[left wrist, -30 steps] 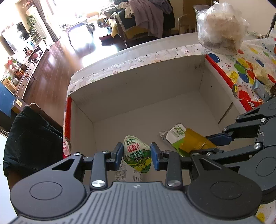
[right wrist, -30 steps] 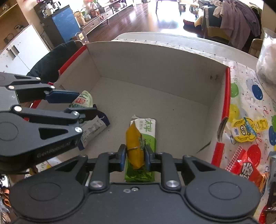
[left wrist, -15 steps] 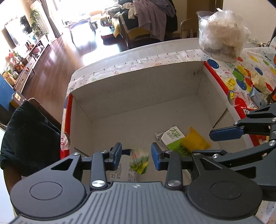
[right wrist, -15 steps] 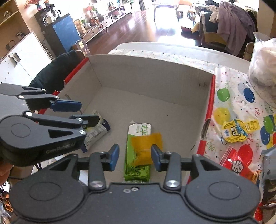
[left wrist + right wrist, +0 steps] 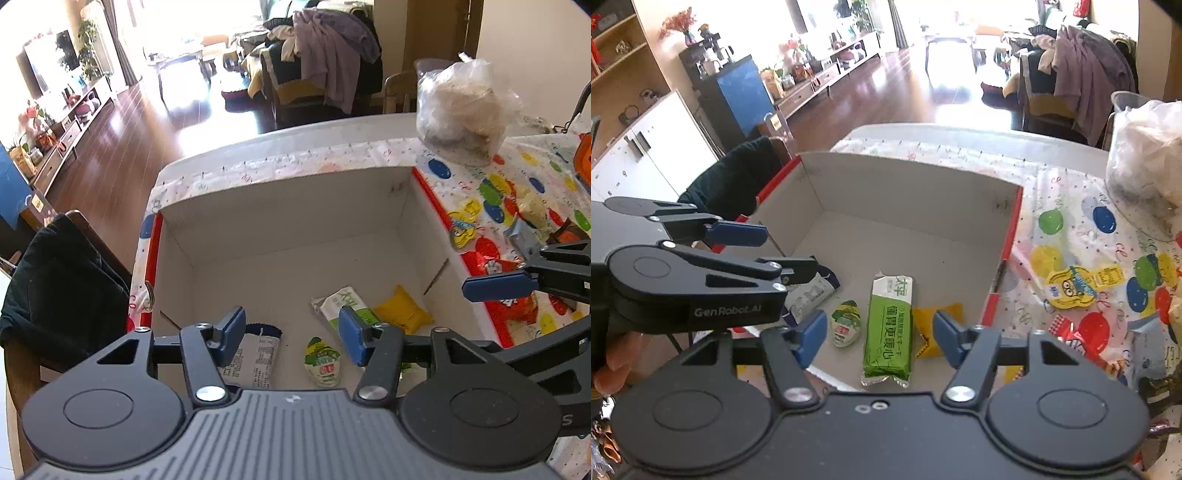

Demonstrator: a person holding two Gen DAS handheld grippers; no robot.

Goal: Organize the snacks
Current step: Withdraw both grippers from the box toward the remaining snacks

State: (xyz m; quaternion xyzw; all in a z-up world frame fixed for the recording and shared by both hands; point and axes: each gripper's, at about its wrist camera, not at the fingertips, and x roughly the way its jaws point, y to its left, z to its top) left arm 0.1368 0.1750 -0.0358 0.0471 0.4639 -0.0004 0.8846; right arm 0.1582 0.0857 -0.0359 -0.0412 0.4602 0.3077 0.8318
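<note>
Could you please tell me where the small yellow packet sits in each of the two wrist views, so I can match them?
Left wrist: yellow packet lies on the box floor, lower right, right of the green bar.
Right wrist: yellow packet lies low and centre-right, right of the green bar, near the box's right wall.
Shared landmark: the green bar.

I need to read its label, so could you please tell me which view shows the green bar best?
The right wrist view: the green bar lies whole and unobstructed on the box floor, print facing up. In the left wrist view a blue finger covers most of the bar.
</note>
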